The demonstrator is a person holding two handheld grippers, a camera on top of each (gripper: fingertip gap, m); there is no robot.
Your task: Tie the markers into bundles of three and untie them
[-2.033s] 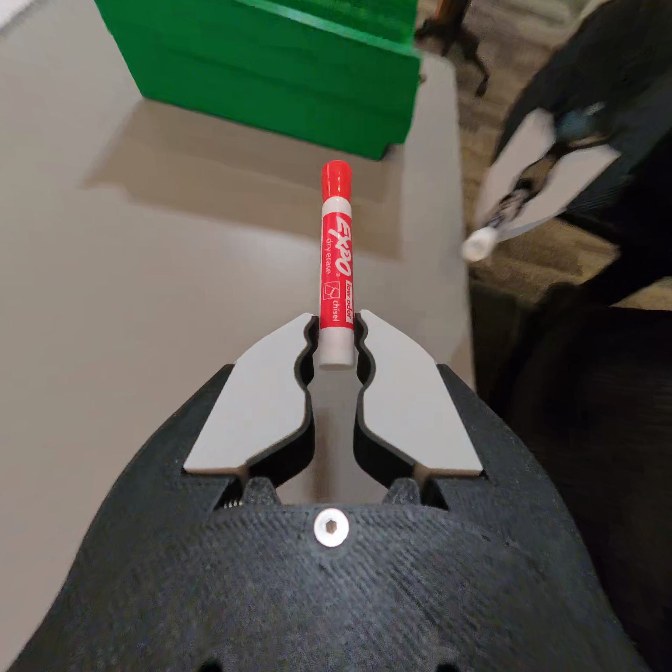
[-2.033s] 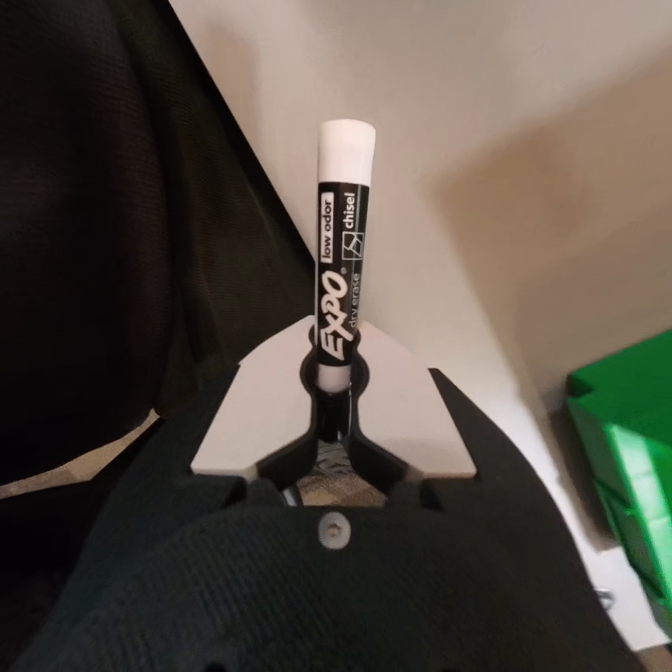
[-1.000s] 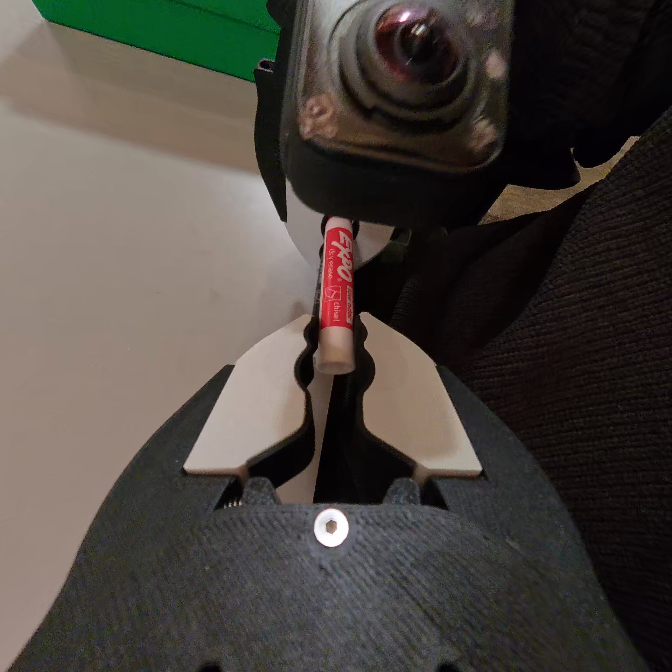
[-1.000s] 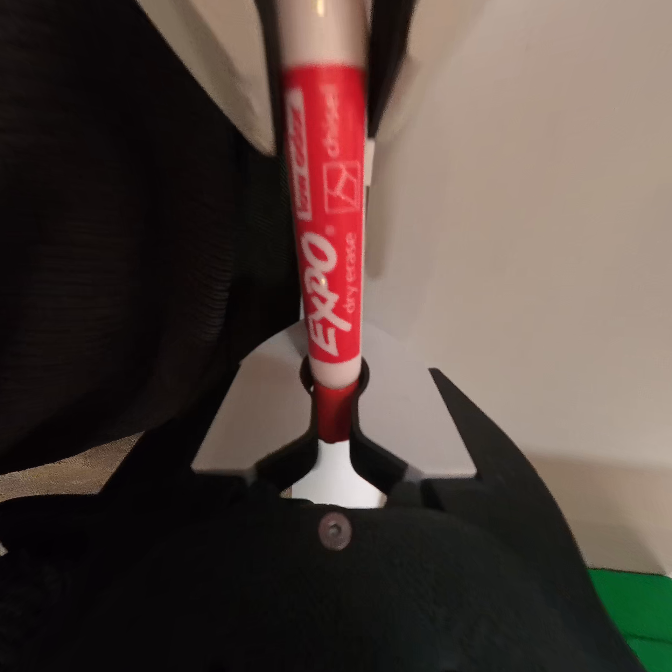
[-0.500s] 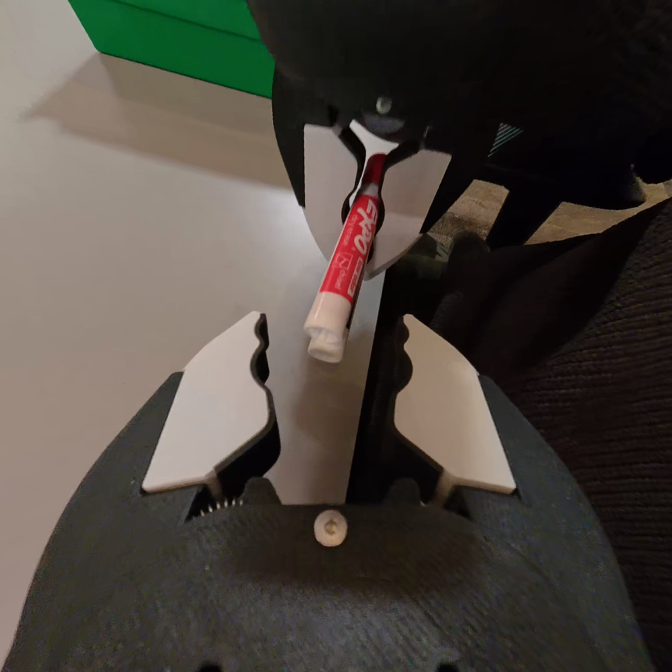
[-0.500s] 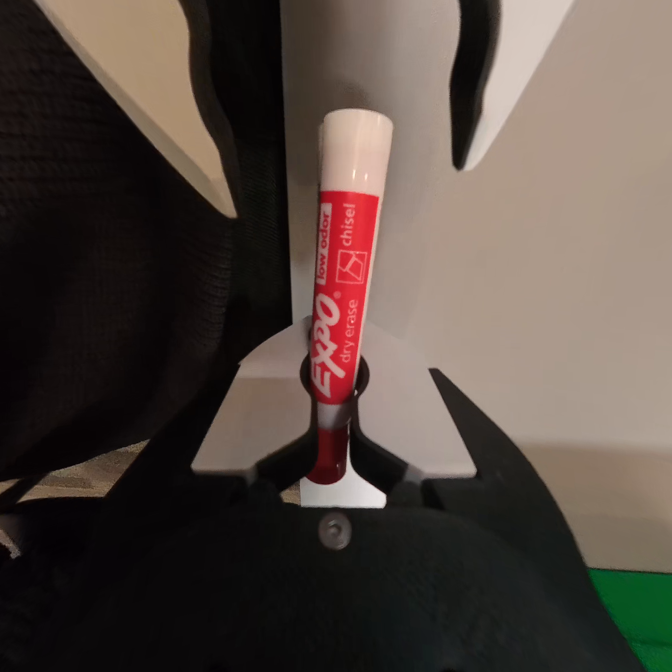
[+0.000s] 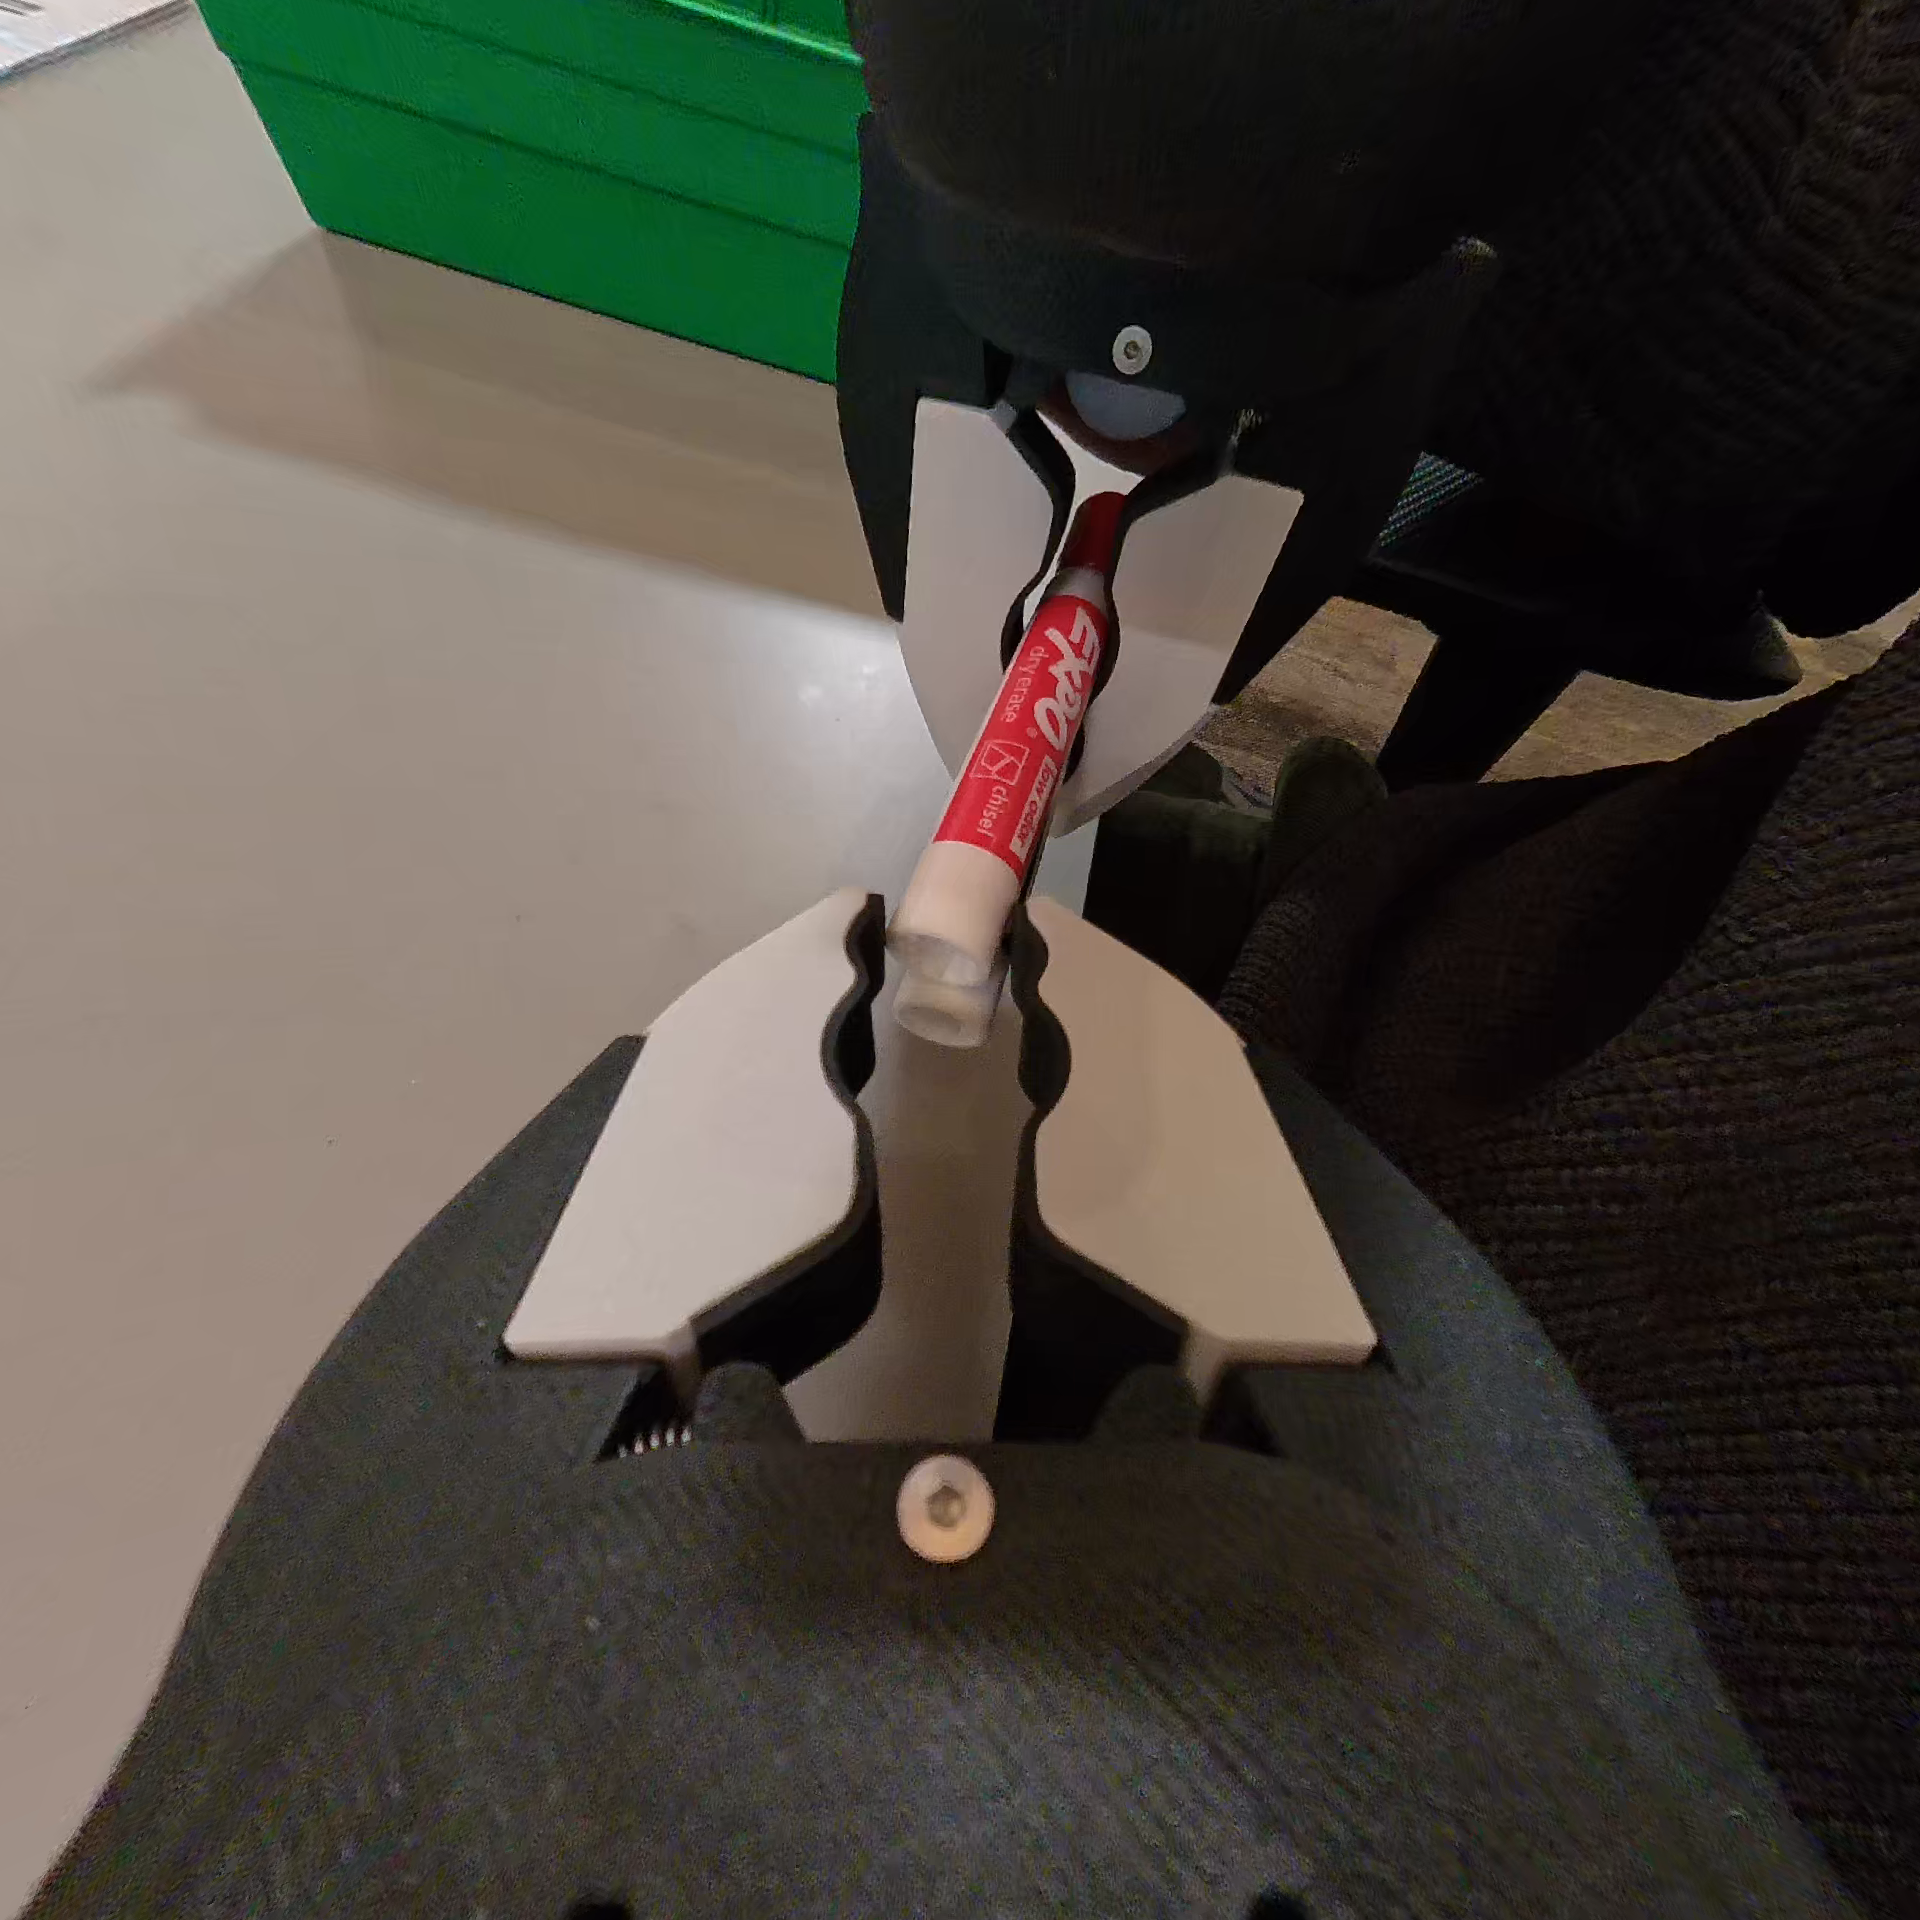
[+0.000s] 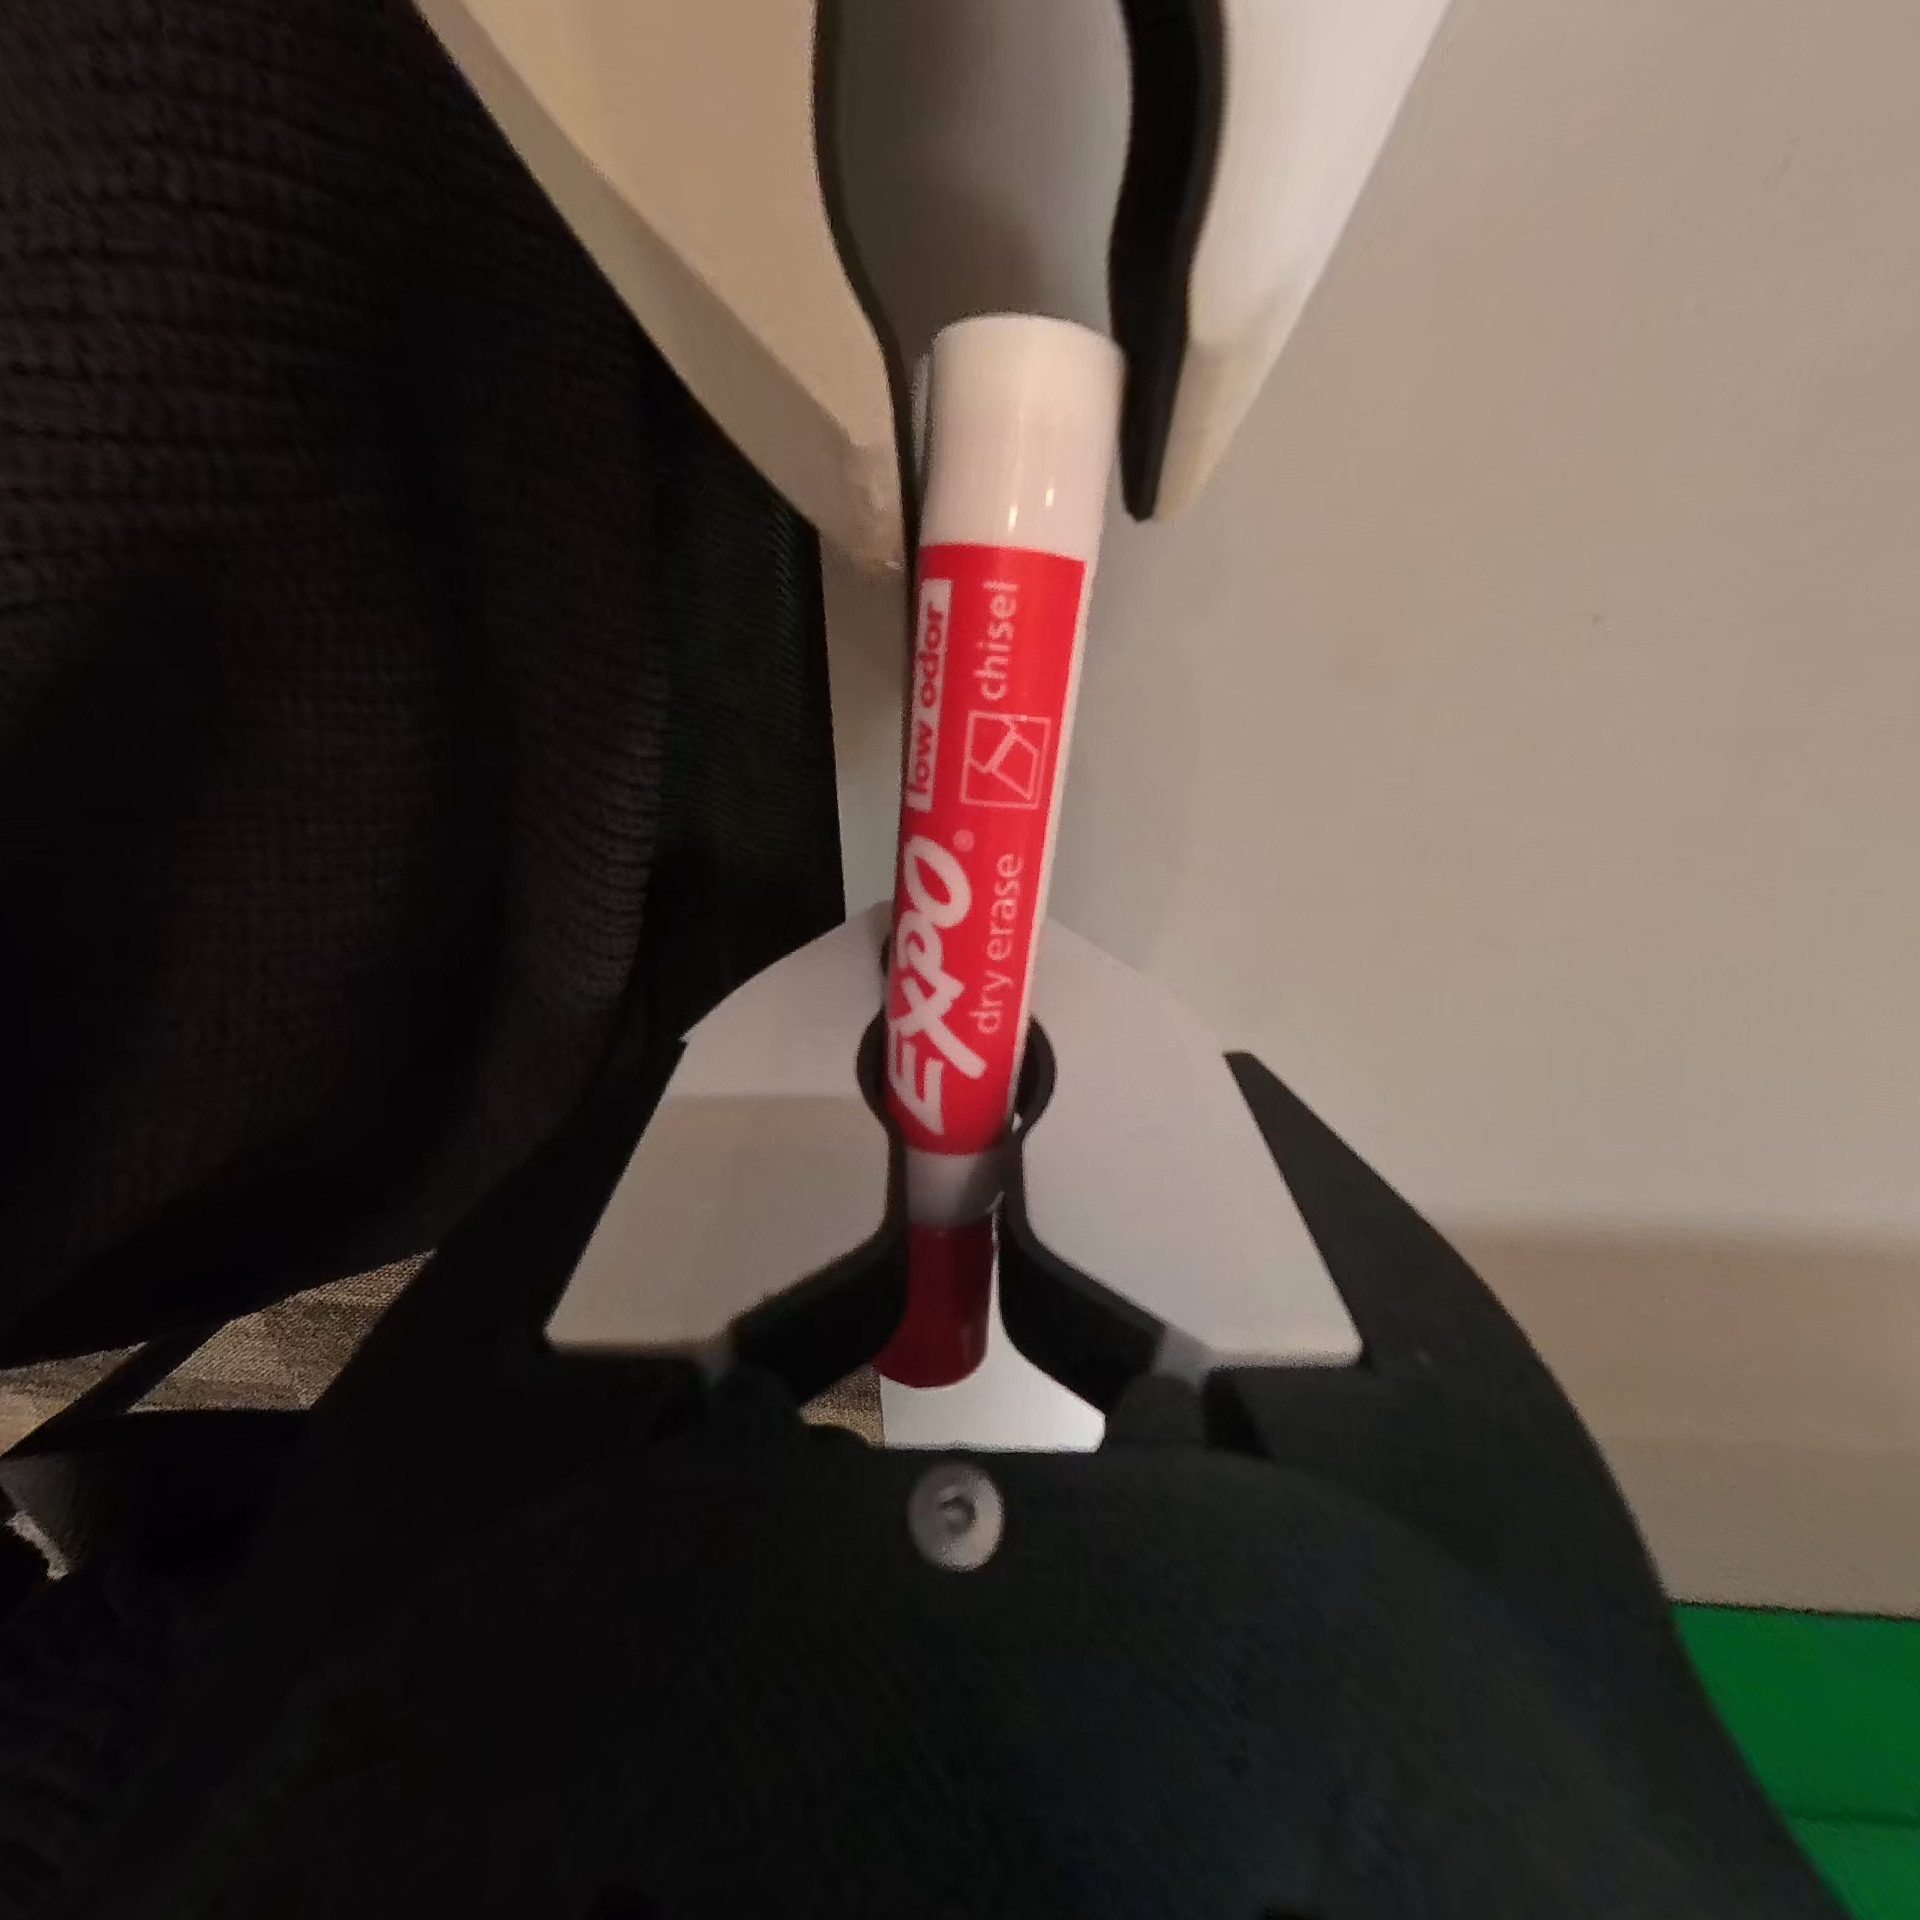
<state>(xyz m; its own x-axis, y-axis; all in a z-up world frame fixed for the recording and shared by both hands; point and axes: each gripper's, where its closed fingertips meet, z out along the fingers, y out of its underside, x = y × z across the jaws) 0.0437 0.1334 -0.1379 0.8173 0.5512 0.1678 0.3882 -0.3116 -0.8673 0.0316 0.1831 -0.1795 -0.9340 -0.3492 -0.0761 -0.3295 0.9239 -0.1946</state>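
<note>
Red-and-white plastic, one item: a dry-erase marker [image 7: 1023,717], printed red label on a white barrel, red cap. My left claw [image 7: 940,925] sits at the marker's white butt end, fingers drawn narrow to either side of it. From my right wrist the two pads lie right against the barrel, but I cannot tell whether they press or merely flank it. My right claw [image 7: 1039,769] is clamped on the marker's other end, gripping the label just short of the cap, which runs back between its fingers. The marker bridges the two claws, tilted, above the edge of a beige table [image 7: 364,727]. Right of the marker: black ribbed fabric [image 7: 1662,1039]. Beyond the marker, on the table: a green box [image 7: 540,166].
</note>
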